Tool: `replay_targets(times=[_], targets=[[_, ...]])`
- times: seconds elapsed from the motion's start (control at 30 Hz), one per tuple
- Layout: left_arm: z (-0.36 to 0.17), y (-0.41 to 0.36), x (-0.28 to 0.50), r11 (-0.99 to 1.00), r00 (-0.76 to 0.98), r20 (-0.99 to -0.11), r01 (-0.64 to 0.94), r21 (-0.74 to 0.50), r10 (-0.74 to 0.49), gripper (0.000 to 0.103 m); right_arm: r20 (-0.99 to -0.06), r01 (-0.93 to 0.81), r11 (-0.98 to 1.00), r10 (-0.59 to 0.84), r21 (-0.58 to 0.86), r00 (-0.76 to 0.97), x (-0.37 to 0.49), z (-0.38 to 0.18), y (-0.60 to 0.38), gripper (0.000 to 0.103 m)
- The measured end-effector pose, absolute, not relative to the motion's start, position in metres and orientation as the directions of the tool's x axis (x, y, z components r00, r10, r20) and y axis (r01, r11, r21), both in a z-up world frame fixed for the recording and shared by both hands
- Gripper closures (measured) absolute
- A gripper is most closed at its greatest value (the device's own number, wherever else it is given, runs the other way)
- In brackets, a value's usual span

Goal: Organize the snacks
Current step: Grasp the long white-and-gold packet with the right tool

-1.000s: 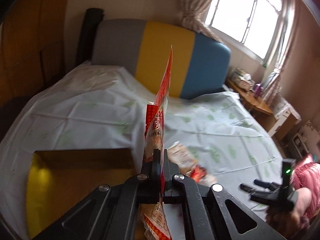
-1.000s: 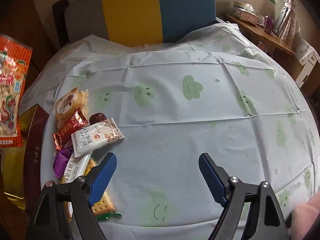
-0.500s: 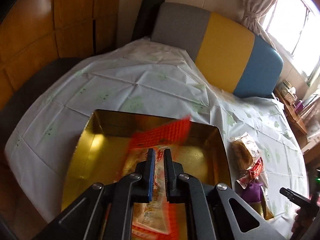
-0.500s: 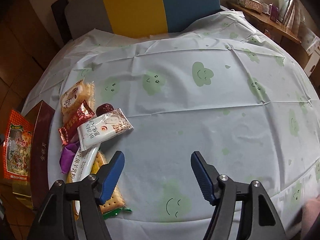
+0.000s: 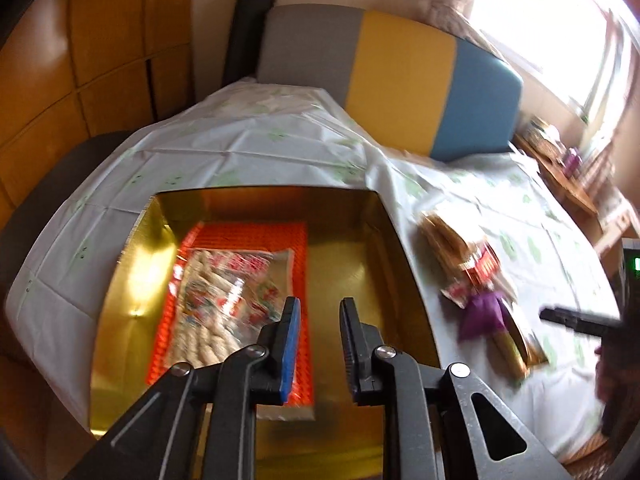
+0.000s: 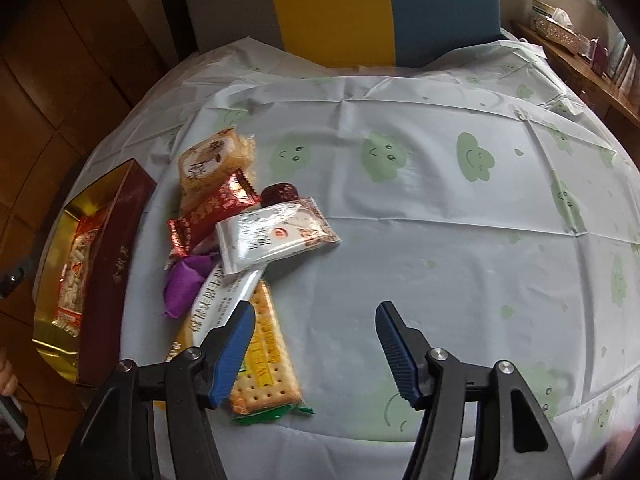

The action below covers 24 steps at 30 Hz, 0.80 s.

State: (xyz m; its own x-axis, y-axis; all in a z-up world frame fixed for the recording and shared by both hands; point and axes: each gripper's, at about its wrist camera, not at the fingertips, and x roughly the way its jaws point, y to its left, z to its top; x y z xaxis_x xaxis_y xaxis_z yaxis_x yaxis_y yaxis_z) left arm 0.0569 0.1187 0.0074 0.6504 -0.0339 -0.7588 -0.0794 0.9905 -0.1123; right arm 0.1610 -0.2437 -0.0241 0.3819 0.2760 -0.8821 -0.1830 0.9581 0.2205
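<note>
where flat in box (image 5: 372, 236), orange packet (image 5: 236, 292) lengthwise, top rearward

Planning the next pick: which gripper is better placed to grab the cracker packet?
Right. The right gripper hovers beside the cracker packet, jaws closing, empty. The left gripper is over the gold box, jaws opening.

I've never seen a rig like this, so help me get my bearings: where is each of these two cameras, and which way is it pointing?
Left wrist: on the left gripper, looking down into the gold-lined box where the orange snack bag lies; its jaws are opening, empty.
Right wrist: on the right gripper, looking down at the snack pile on the cloud-print tablecloth; its jaws are closing, empty.
Shared: box, bag, pile, tablecloth, striped headboard.
</note>
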Motion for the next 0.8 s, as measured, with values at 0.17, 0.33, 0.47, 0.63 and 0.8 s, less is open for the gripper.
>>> replay_targets(times=[0.17,0.33,0.47,0.63,0.8], targets=[[0.003,0.086,0.044,0.997,0.650,-0.757,0.023,-0.071,-0.068,0.082,-0.863,-0.235,0.932,0.347,0.275,0.366,0.159,-0.022,-0.228,0.039],[0.002,0.059,0.030,0.989,0.656,-0.744,0.142,-0.041,-0.125,0.082,-0.864,-0.289,0.926,0.342,0.243,0.369,0.157,-0.024,-0.208,0.039],[-0.003,0.043,0.019,0.978,0.646,-0.748,0.210,-0.017,-0.152,0.082,-0.865,-0.299,0.922,0.347,0.245,0.362,0.158,-0.027,-0.202,0.039],[-0.008,0.029,0.012,0.965,0.624,-0.759,0.260,-0.020,-0.184,0.081,-0.874,-0.361,0.905,0.350,0.224,0.336,0.154,-0.030,-0.188,0.039],[-0.015,0.024,0.009,0.960,0.604,-0.772,0.280,-0.029,-0.199,0.081,-0.903,-0.410,0.907,0.254,0.098,0.347,0.151,-0.041,-0.170,0.063]])
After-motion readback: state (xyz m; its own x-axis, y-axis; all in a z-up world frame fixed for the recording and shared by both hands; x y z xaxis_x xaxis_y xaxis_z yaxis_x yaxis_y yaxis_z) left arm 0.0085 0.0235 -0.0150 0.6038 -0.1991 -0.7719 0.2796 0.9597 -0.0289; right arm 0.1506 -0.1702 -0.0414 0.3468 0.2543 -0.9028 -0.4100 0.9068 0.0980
